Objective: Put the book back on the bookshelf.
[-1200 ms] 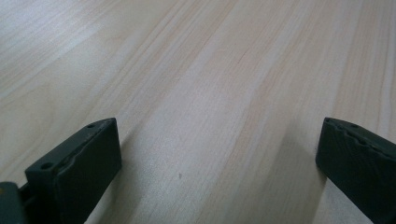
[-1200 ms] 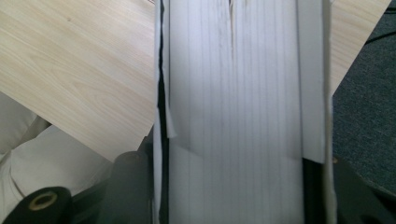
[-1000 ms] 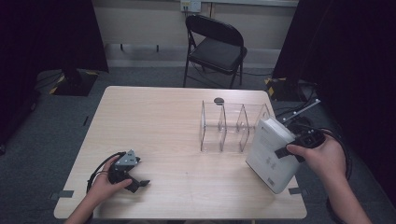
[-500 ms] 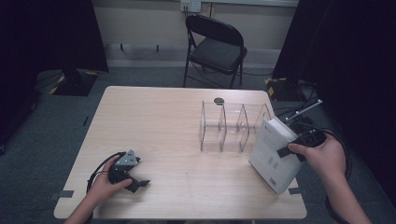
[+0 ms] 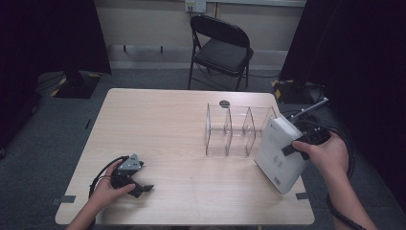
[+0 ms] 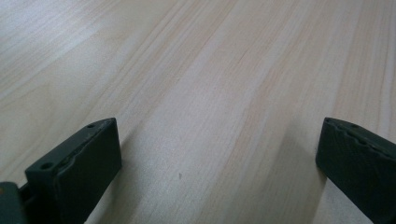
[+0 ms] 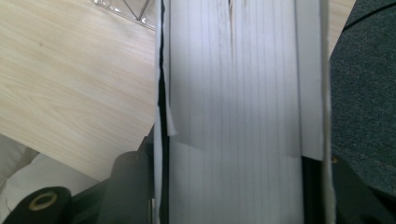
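A thick white book [image 5: 281, 153] is held tilted over the table's right edge, with my right gripper [image 5: 301, 143] shut on it. In the right gripper view the book's page edges [image 7: 233, 93] run up between the two black jaws. A clear acrylic rack [image 5: 234, 129] with three upright slots stands just left of the book. My left gripper [image 5: 141, 187] rests on the table near the front left corner, jaws wide apart. In the left gripper view its fingers [image 6: 79, 163] frame bare wood with nothing between them.
The light wooden table [image 5: 167, 129] has open room across its left and middle. A small dark disc [image 5: 224, 103] lies behind the rack. A black folding chair [image 5: 220, 48] stands beyond the far edge. Tape marks [image 5: 62, 199] sit by the front left corner.
The book has tipped slightly more upright in my right gripper and shifted a little. The left gripper has stayed put.
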The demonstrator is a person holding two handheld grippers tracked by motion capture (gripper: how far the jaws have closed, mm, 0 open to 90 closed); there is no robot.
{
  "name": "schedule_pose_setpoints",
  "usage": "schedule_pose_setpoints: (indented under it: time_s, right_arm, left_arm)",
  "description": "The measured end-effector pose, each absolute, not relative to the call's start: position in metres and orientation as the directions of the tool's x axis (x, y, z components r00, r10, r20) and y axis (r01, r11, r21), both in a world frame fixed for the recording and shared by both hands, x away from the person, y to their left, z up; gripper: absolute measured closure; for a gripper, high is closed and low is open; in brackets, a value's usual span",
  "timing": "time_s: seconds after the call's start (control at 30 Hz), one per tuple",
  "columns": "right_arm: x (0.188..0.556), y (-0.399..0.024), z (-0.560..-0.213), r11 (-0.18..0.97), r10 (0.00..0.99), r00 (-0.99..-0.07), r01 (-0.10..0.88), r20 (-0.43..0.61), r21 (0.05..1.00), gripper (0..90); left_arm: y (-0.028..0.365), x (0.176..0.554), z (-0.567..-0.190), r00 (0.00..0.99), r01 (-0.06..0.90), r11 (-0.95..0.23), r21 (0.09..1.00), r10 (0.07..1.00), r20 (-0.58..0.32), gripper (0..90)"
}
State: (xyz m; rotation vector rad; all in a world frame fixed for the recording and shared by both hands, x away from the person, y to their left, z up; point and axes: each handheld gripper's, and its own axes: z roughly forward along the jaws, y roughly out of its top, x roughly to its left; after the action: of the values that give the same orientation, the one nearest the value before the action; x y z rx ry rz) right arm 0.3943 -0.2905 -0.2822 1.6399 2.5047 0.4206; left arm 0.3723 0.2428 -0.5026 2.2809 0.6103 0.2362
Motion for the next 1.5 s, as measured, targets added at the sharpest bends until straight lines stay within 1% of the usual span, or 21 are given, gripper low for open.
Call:
schedule_pose_setpoints:
  time_s: [0.2,0.37,0.97,1.23,1.33,1.5]
  right_arm:
    - [0.399,-0.289,-0.279,0.356,0.919,-0.390,0.885,0.057,0.299,52.3]
    - [0.402,-0.288,-0.277,0.319,0.935,-0.351,0.899,0.058,0.299,52.2]
    - [0.416,-0.279,-0.277,0.303,0.944,-0.329,0.904,0.038,0.302,52.3]
    - [0.422,-0.279,-0.276,0.277,0.953,-0.300,0.914,0.034,0.296,52.3]
    - [0.423,-0.280,-0.277,0.279,0.952,-0.303,0.912,0.033,0.302,52.2]
    - [0.426,-0.282,-0.275,0.253,0.961,-0.276,0.917,0.032,0.309,52.2]
  left_arm:
    - [0.243,0.372,-0.503,0.869,0.356,-0.605,0.712,0.494,-0.014,0.0]
    - [0.243,0.372,-0.503,0.869,0.356,-0.605,0.712,0.494,-0.014,0.0]
    - [0.243,0.372,-0.502,0.871,0.354,-0.609,0.710,0.492,-0.013,0.0]
    - [0.243,0.372,-0.502,0.871,0.354,-0.609,0.710,0.492,-0.012,0.0]
    - [0.243,0.372,-0.502,0.871,0.354,-0.608,0.710,0.492,-0.012,0.0]
    - [0.243,0.372,-0.502,0.871,0.353,-0.609,0.710,0.491,-0.012,0.0]
